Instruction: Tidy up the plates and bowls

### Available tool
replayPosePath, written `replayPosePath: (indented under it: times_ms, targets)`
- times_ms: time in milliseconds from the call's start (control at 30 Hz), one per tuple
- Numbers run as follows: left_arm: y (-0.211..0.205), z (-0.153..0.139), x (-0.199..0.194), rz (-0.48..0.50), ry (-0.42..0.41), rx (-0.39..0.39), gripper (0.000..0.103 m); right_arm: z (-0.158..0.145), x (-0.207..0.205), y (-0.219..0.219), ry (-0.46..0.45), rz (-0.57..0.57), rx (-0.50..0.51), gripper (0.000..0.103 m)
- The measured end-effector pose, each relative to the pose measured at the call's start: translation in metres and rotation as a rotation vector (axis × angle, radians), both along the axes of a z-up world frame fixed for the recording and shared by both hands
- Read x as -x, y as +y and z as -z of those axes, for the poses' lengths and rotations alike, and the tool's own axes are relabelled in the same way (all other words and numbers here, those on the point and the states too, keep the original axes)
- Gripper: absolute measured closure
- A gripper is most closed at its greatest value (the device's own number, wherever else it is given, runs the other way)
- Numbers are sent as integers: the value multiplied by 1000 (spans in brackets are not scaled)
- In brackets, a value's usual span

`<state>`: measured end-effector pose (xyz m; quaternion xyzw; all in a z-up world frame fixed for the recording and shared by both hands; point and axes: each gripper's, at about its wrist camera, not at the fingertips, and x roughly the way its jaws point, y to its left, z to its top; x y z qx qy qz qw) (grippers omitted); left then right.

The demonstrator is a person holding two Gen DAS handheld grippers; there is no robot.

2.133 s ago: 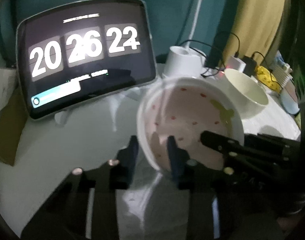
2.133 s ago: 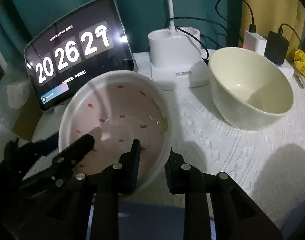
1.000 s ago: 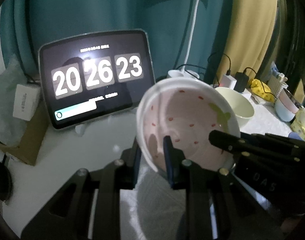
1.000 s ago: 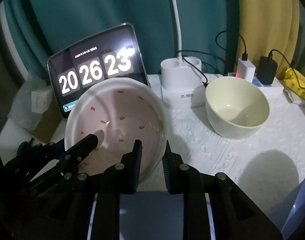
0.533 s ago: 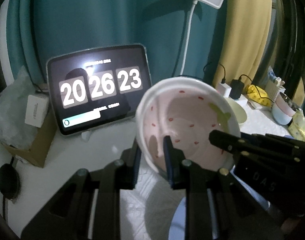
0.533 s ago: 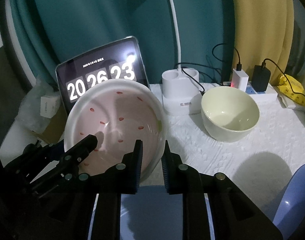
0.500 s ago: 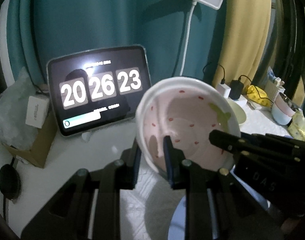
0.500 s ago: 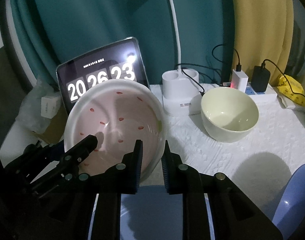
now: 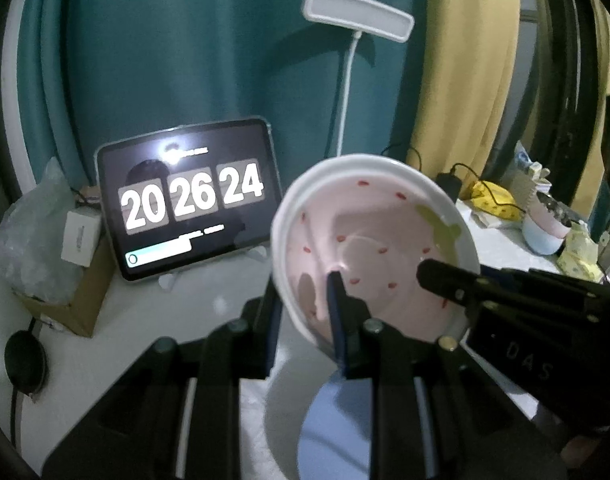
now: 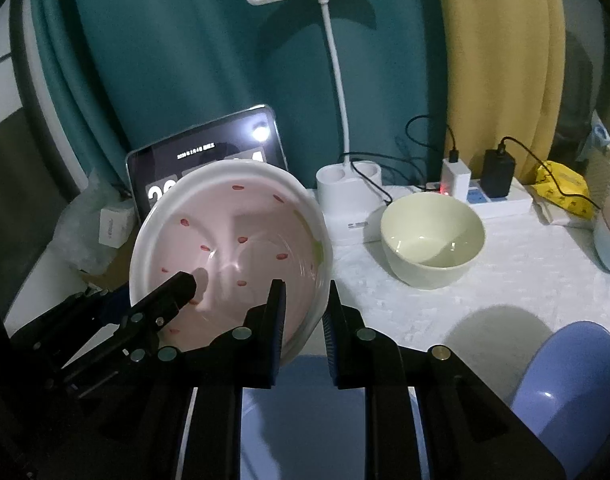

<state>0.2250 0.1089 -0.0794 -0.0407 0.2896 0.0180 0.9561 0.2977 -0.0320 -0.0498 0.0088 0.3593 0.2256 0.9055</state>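
A pink bowl with red specks and a white rim [image 9: 379, 240] hangs in the air, held from both sides. My left gripper [image 9: 305, 300] is shut on its left rim, one finger inside and one outside. My right gripper [image 10: 303, 304] is shut on its right rim in the same way. The bowl also shows in the right wrist view [image 10: 233, 256]. A pale green bowl [image 10: 433, 240] stands on the white tablecloth to the right. A blue plate [image 10: 305, 416] lies below the held bowl. A second blue dish [image 10: 573, 384] sits at the lower right.
A tablet showing a clock [image 9: 189, 204] leans at the back left. A white desk lamp [image 10: 345, 184] stands behind, with a power strip and chargers [image 10: 489, 192]. A cardboard box and plastic bag [image 9: 45, 248] lie at the left. A pink-and-blue bowl [image 9: 545, 228] is at far right.
Both grippers have lifted the pink bowl well above the table and pulled it back from the tablet. The table and the green bowl now look farther away.
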Motion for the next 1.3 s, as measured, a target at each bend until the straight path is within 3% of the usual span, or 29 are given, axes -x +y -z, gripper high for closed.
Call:
replayPosePath:
  times_ms: [1300]
  targets:
    - [-119,-16,27,114,-12,-2,81,-28,38,-118,-40,104,-27,84]
